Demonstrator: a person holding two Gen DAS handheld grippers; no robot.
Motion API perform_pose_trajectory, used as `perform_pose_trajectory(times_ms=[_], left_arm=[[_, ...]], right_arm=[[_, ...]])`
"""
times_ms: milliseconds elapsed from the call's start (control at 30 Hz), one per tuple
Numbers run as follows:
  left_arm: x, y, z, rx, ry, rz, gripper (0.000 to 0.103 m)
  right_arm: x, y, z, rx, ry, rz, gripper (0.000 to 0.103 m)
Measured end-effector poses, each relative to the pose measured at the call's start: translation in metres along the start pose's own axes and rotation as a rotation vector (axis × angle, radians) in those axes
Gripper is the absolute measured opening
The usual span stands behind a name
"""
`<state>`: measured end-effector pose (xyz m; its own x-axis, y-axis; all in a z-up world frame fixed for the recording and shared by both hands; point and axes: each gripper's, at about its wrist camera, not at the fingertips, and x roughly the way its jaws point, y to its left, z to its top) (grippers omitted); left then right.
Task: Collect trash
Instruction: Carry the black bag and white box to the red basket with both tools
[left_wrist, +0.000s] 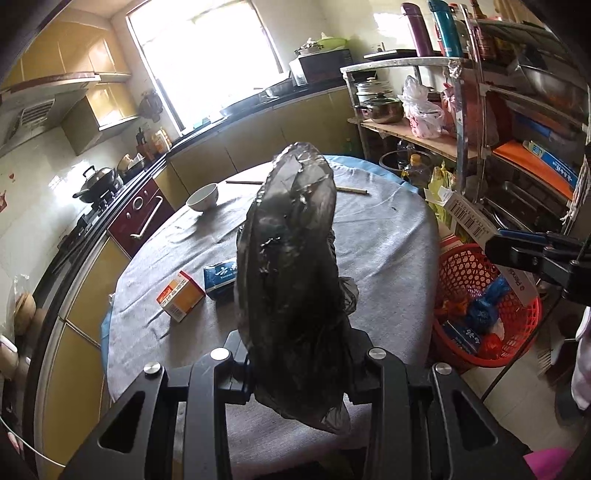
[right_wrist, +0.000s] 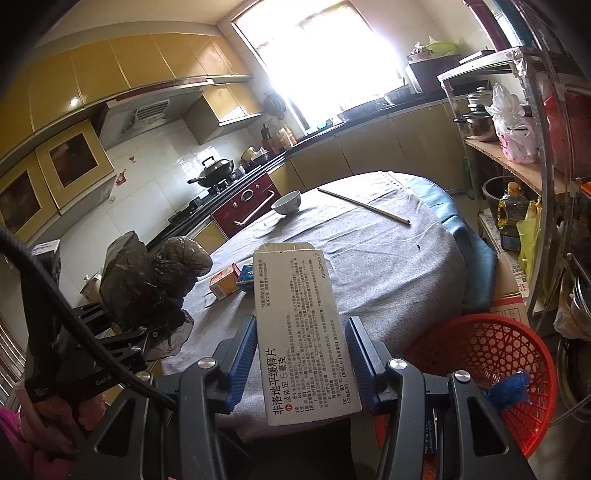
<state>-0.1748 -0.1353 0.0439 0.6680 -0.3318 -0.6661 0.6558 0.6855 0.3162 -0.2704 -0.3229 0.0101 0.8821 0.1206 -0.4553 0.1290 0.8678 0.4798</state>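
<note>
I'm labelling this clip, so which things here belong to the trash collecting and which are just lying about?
Job: dark plastic bag in left gripper; white medicine box in right gripper; orange box; blue packet; red basket.
Lying about: bowl, chopsticks, wok.

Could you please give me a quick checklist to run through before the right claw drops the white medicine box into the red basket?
1. White medicine box between right claw pads: ok.
2. Box over red basket: not ok, over the table edge.
3. Basket has room: ok.
4. Left claw grips black plastic bag: ok.
5. Table trash left: orange box, blue packet: not ok.
</note>
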Motion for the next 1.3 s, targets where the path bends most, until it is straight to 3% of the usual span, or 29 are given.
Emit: perform_pose_trajectory(times_ms=[1300], left_arm=[[-0.008, -0.046, 0.005, 0.163, -0.013, -0.038, 0.038]], right_arm=[[-0.022, -0.033, -0.011, 0.083, -0.034, -0.046, 0.052]])
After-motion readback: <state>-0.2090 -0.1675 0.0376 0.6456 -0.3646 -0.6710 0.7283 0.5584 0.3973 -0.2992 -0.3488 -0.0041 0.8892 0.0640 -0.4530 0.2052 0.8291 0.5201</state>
